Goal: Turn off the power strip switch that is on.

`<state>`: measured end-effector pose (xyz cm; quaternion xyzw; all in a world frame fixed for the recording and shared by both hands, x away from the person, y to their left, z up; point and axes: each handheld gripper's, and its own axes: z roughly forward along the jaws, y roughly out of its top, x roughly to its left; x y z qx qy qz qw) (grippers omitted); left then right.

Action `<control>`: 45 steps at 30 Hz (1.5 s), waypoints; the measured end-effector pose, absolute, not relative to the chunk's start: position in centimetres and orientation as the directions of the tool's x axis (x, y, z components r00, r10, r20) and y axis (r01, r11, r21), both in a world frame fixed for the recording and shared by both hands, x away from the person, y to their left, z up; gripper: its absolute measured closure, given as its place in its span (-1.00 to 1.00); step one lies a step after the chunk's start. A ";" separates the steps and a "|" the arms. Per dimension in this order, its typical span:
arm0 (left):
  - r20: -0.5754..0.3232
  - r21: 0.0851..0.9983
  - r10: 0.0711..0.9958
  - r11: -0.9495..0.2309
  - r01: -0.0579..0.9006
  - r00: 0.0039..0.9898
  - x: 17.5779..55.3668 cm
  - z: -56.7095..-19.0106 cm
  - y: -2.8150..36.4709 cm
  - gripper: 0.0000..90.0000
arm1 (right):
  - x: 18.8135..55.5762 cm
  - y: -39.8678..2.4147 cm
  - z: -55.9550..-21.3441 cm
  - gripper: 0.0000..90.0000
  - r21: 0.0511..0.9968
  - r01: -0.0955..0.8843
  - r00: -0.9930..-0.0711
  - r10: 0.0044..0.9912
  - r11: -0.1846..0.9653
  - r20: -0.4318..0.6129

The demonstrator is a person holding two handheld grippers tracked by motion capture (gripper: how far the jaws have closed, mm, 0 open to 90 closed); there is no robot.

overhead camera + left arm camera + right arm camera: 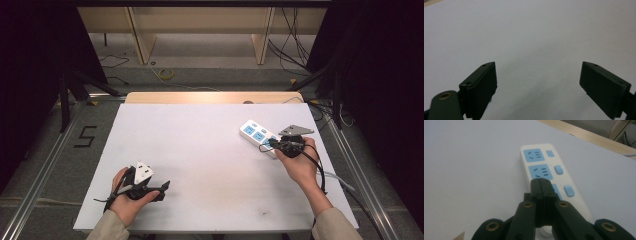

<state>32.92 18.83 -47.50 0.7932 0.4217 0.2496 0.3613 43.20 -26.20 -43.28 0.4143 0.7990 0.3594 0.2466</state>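
Right gripper view: right claw (541,182) pinched closed, empty, tip over power strip (549,173) socket, likely to press. Left claw (539,82) spread wide, idle at tabletop (200,150) 7 o'clock.

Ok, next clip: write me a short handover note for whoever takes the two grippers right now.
Left gripper: jaws wide open, nothing between them, low over the bare near-left part of the white table.
Right gripper: jaws pressed shut, nothing visibly gripped, tips over the power strip, around its third blue socket.
Power strip lies flat at the table's far right, three blue sockets with a blue switch beside each; nothing is plugged in.
Done: right gripper brought to the strip.
Left: probably pressing a switch or shifting the strip; left gripper is free to steady it.
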 end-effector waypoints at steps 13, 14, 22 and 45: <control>0.093 0.783 0.848 -0.386 0.488 0.522 32.9 -47.5 18.8 -0.69 | 44.7 -25.6 -42.4 1.00 0.779 0.482 -0.531 0.841 0.401 -0.104; 0.093 0.783 0.847 -0.386 0.487 0.523 32.9 -47.5 18.8 -0.68 | 45.0 -25.5 -42.3 1.00 0.779 0.483 -0.529 0.842 0.400 -0.104; 0.094 0.784 0.847 -0.387 0.486 0.523 32.9 -47.5 18.8 -0.68 | 45.9 -25.3 -42.2 1.00 0.775 0.489 -0.526 0.844 0.401 -0.106; 0.090 0.787 0.850 -0.381 0.486 0.520 33.0 -47.5 18.8 -0.68 | 46.9 -24.9 -42.1 1.00 0.765 0.501 -0.520 0.847 0.404 -0.107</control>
